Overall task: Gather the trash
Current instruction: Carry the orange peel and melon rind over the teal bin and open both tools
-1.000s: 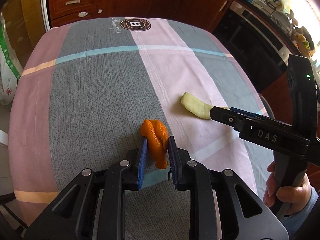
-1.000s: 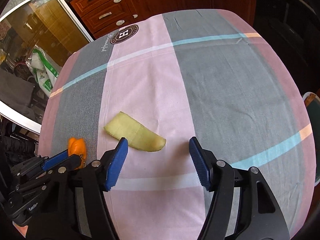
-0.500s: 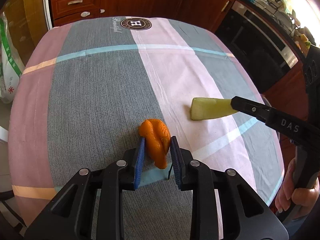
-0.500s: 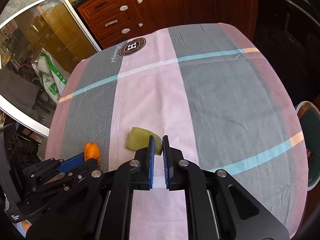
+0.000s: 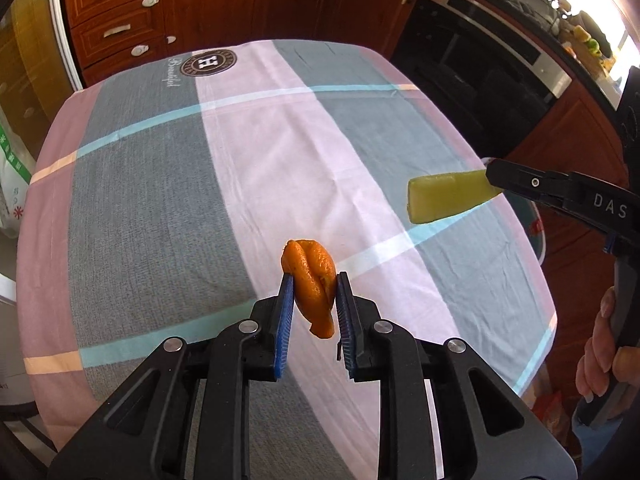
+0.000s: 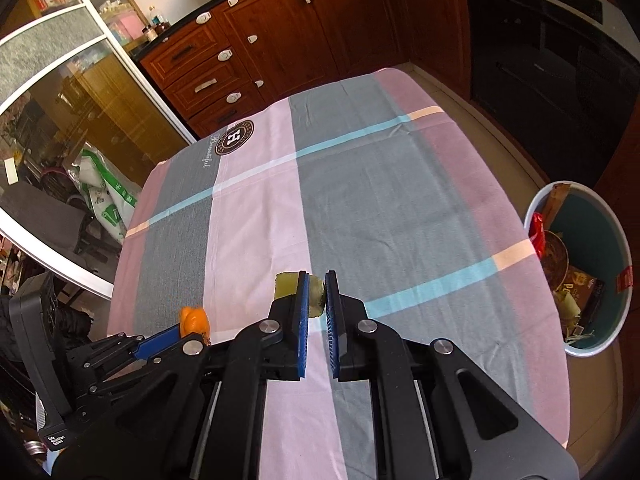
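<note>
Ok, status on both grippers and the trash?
Left gripper shut on orange peel. Right gripper shut on yellow peel. Both lifted. Bin right of table, path unobstructed.

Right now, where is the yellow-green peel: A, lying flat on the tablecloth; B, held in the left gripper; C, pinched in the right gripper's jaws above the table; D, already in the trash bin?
C: the yellow-green peel sticks out from the right gripper, clear of the tablecloth.

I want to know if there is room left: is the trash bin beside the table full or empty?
Partly filled. The trash bin holds wrappers and scraps low inside, while its teal inner wall shows bare above them.
</note>
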`<state>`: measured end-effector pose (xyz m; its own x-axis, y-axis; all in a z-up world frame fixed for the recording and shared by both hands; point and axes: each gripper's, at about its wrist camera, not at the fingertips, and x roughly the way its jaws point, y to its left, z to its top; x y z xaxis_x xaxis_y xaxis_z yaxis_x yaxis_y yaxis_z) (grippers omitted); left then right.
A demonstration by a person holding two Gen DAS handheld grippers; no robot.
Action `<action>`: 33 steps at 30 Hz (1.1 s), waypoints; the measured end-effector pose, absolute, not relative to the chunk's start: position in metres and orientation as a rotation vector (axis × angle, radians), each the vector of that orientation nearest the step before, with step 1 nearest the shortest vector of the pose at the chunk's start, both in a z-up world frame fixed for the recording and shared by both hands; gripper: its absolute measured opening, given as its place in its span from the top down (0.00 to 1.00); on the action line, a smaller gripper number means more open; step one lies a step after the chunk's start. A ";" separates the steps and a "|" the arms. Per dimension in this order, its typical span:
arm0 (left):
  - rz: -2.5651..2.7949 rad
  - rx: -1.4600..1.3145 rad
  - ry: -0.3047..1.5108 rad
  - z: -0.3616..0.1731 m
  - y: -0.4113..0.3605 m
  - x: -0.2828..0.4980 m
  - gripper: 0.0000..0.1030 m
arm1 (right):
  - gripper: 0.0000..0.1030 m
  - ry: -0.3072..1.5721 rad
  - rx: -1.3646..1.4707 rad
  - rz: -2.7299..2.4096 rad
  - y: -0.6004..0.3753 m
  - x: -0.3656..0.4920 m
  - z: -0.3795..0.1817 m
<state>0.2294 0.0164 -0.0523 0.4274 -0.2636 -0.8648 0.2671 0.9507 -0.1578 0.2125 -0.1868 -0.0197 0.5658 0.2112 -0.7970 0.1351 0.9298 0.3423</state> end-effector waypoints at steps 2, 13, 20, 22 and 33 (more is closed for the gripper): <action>-0.348 0.027 1.073 -0.048 0.001 0.224 0.79 | 0.92 0.962 0.411 0.034 -0.201 0.205 -0.015; -0.437 0.150 1.074 -0.038 -0.082 0.204 0.79 | 0.92 0.894 0.515 -0.043 -0.279 0.158 -0.010; -0.486 0.224 1.082 -0.038 -0.136 0.200 0.79 | 0.92 0.862 0.588 -0.098 -0.333 0.130 -0.017; -0.499 0.241 1.086 -0.039 -0.151 0.201 0.78 | 0.92 0.855 0.604 -0.115 -0.348 0.123 -0.019; -0.572 0.350 1.106 -0.048 -0.233 0.207 0.78 | 0.92 0.818 0.690 -0.223 -0.427 0.090 -0.031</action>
<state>0.2072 -0.2329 -0.0476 0.3272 -0.2574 -0.9092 0.5931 0.8050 -0.0145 0.0903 -0.4272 -0.0307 0.6751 0.0736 -0.7341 0.4365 0.7623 0.4778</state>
